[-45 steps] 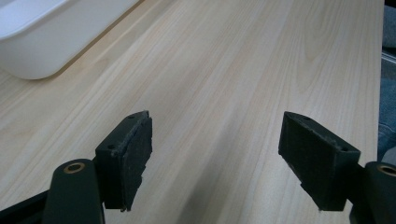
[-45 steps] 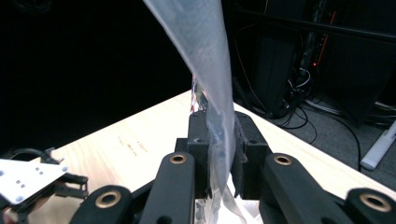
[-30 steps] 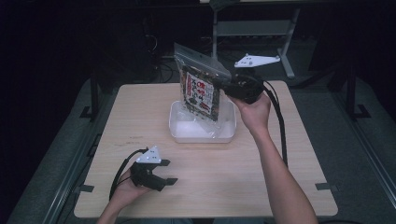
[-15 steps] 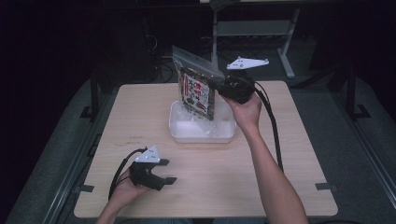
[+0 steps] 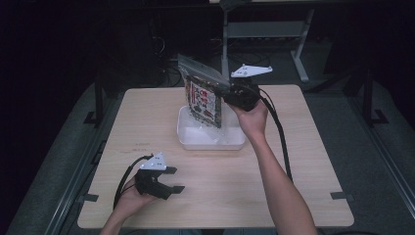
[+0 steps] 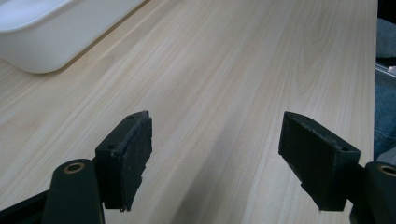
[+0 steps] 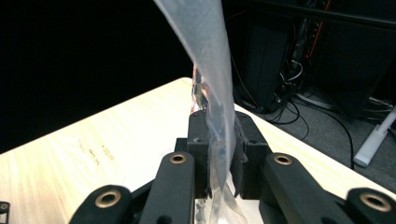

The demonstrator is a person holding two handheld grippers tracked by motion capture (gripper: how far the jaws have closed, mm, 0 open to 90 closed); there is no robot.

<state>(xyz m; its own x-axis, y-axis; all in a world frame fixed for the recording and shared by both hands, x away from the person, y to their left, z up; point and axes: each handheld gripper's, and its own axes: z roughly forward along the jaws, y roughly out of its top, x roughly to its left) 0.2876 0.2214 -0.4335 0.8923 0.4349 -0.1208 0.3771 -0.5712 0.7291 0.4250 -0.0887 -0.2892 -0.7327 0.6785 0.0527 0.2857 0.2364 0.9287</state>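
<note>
One thing is in hand: a clear plastic snack bag (image 5: 203, 100) with a printed panel, pinched at its upper right edge by the right hand-held gripper (image 5: 230, 90) and hanging tilted over the white plastic tub (image 5: 191, 142) near the middle of the desk (image 5: 303, 161). Its lower edge dips into the tub, though whether it touches the floor of the tub I cannot tell. In the right gripper view the film (image 7: 219, 107) runs straight up between the two black pads, which are clenched on it with only the thin sheet between them.

My reading is that the bag is light and soft: it holds a flat shape only because the contents stiffen the printed middle, while the clear margin creases and folds where the pads bite. The film looks glossy, so a grip on one thin edge could slip or let the bag swing. The sealed margin at about 1 o'clock on the bag, where it is held now, seems the safest spot; squeezing the middle would likely crush what is inside.

At roughly 7 o'clock on the desk, the left hand-held gripper (image 5: 166, 181) rests low, its jaws spread wide with nothing between them (image 6: 215, 154), well apart from tub and bag.
</note>
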